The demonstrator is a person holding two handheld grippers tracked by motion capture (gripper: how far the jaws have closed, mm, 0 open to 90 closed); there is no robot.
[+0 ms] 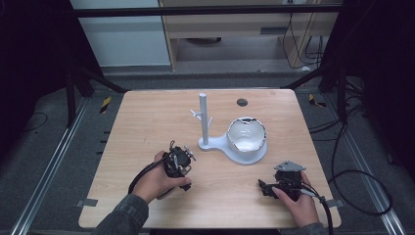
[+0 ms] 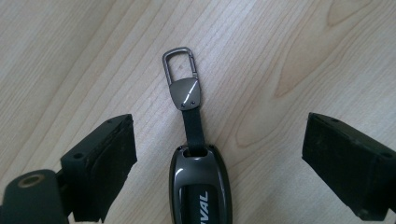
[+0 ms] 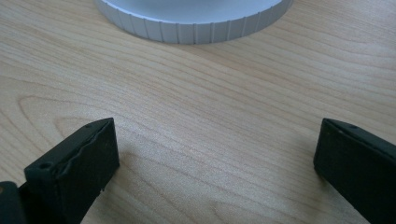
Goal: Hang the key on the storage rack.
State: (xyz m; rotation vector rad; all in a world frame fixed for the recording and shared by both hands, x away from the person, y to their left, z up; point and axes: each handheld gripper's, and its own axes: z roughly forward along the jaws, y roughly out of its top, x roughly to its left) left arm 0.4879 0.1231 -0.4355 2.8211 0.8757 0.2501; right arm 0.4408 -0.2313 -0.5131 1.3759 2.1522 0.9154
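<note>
Key fob [image 2: 200, 186] with strap and clasp [image 2: 181, 70], flat on table [image 2: 299, 51], lower centre of left gripper view, between wide, non-touching jaws of left gripper [image 2: 219, 163] pointing down; right gripper [image 3: 215, 163] wide, empty, low before white stand [image 3: 194, 21].

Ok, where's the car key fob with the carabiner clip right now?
In the left gripper view the key fob lies flat on the wooden table between the open jaws of the left gripper, untouched, its carabiner clip pointing away from the gripper.
</note>
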